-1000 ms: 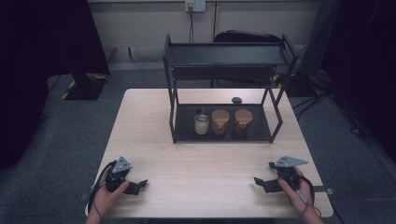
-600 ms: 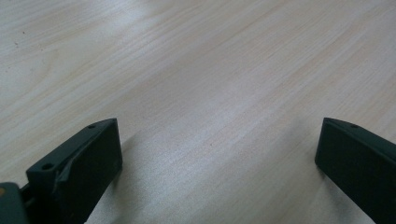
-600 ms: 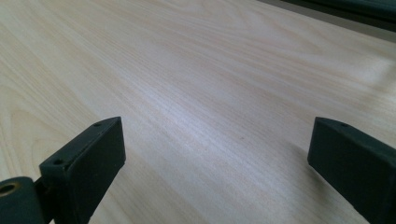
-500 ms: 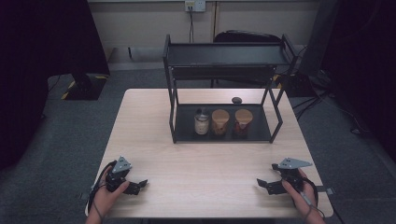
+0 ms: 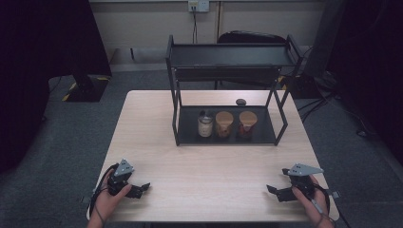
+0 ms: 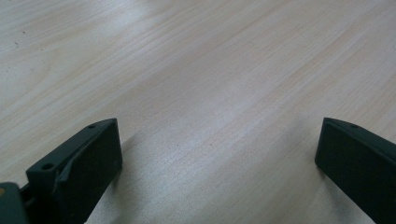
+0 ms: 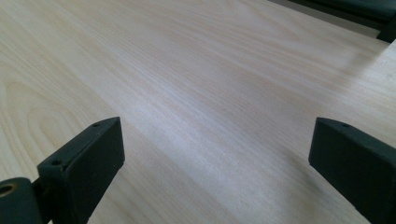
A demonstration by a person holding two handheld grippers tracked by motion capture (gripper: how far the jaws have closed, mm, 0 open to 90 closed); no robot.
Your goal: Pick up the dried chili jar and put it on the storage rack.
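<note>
Both pairs of jaws are spread wide with only bare table [image 5: 209, 166] between them, the left gripper [image 5: 141, 189] and right gripper [image 5: 274, 192] being held low near the front edge, well short of the three jars [image 5: 223, 123] seen in the rack [image 5: 228, 57] beyond them.

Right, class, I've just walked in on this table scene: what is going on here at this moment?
A person holds a left gripper and a right gripper low over the near edge of a wooden table, both with jaws wide open and nothing between them. Farther back stands a black two-tier rack. On its lower shelf sit three jars in a row: a clear one and two with wooden lids. Nothing is being handled yet.
</note>
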